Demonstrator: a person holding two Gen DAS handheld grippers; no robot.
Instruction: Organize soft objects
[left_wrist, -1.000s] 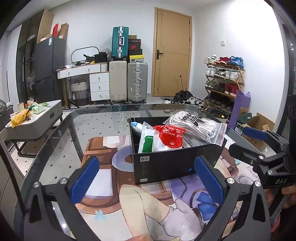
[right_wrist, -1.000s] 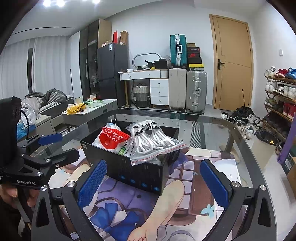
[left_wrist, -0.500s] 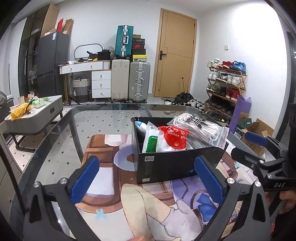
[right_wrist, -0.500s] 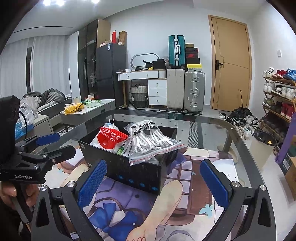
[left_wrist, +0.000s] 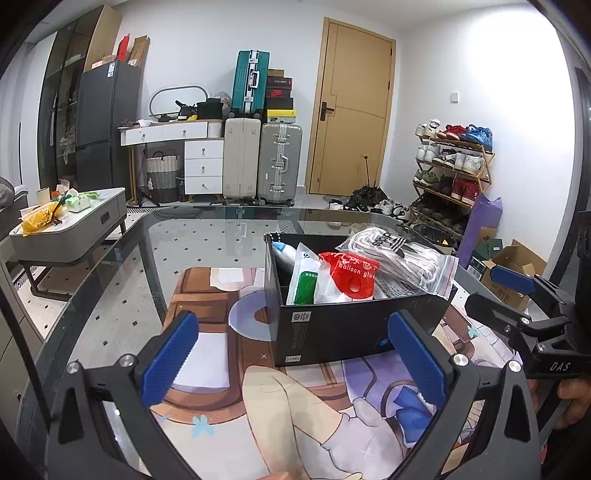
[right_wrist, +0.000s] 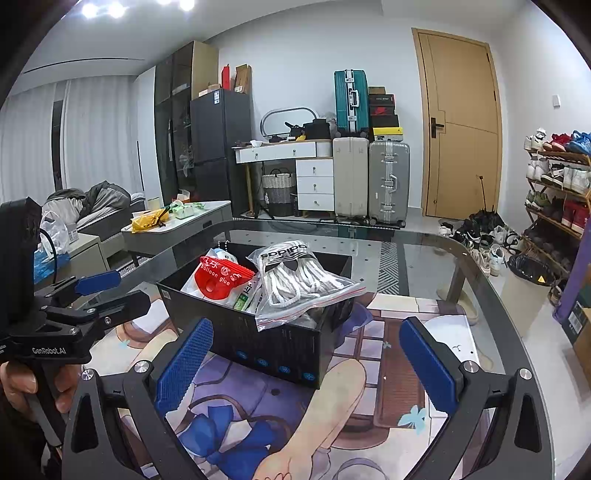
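- The left gripper hangs spread wide and empty above the printed mat; the right gripper is likewise released, gripping nothing
- The black box sits on the mat on the glass table, just ahead of both
- Inside it: a zip bag of white laces draped over the rim; a red balloon-glue packet; a green-labelled pouch

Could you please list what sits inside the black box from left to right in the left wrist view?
White packet with a green label → red balloon glue pouch → clear zip bag of white laces, which overhangs the rim of the black box.
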